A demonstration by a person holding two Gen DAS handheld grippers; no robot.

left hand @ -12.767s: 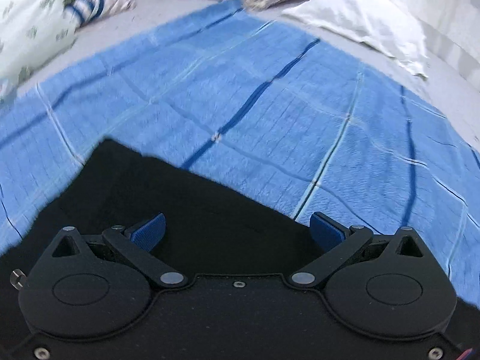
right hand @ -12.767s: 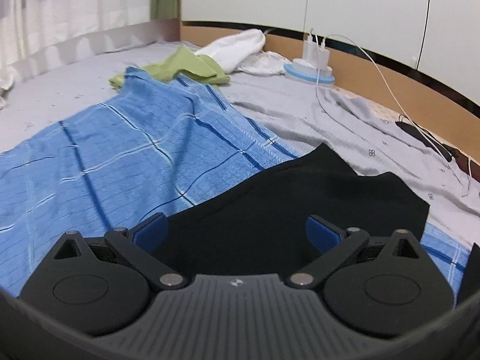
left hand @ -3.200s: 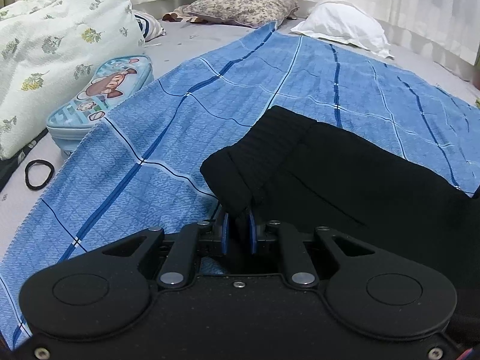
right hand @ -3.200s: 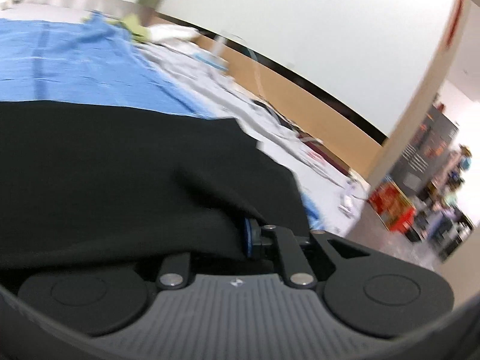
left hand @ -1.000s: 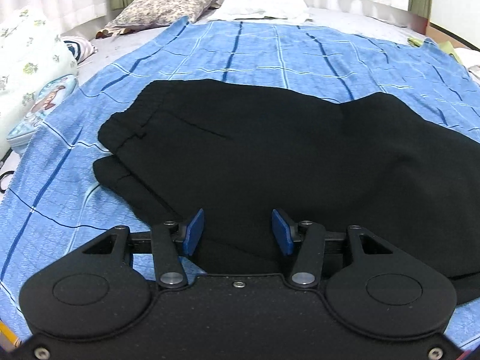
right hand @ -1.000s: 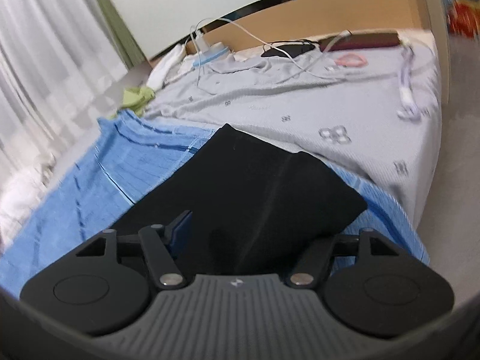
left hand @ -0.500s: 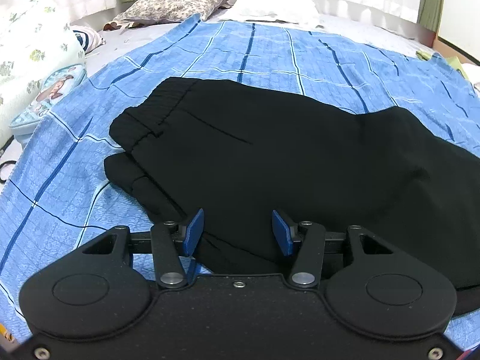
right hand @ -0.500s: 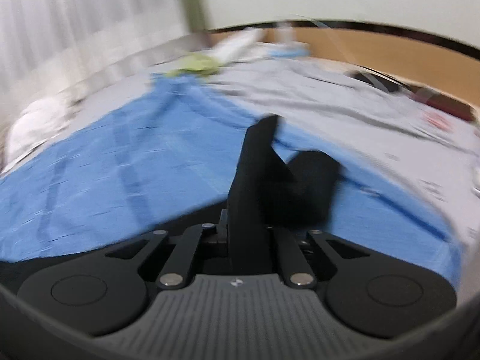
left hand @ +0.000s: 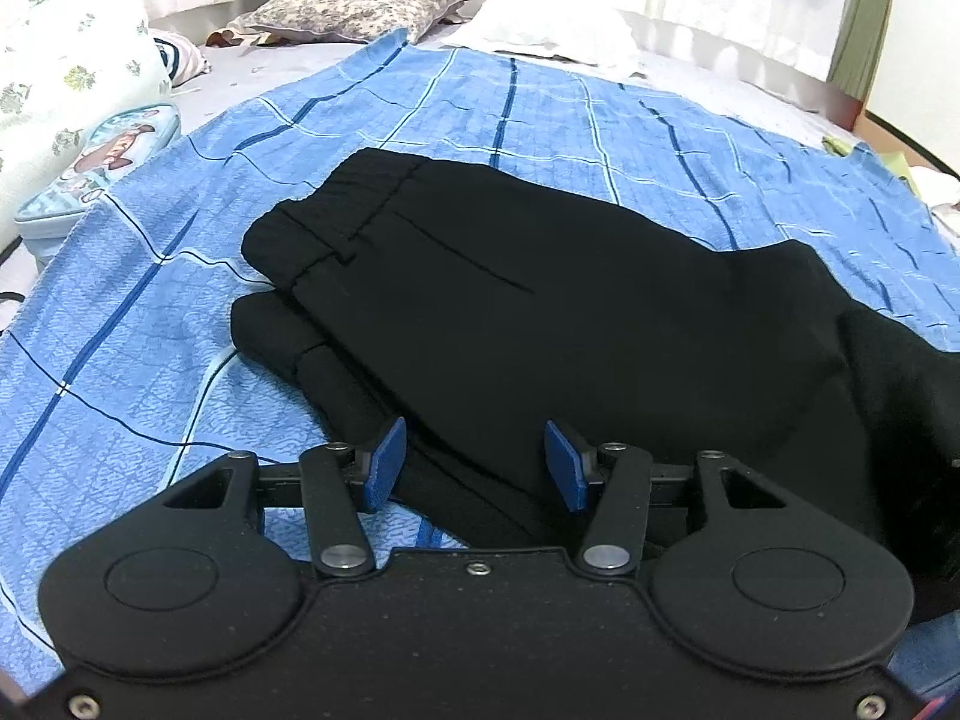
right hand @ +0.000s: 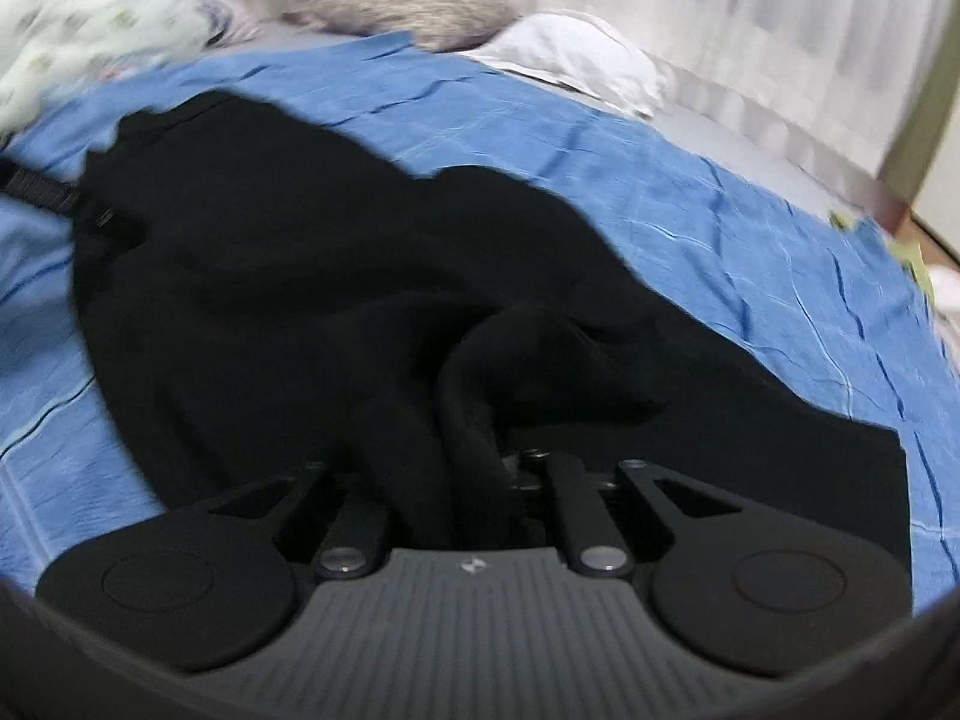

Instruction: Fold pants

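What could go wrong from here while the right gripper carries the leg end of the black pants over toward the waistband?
1. The right gripper is shut on a bunched wad of the black pants, so the fold may land creased or uneven.
2. The waistband layers already sit staggered, and the left gripper is open and pinning nothing, so pulling could shift them further.
3. The blue blanket is wrinkled and could ruck up under dragged fabric.

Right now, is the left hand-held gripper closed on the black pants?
No, the left hand-held gripper is open, its blue pads apart above the black pants, gripping no fabric.
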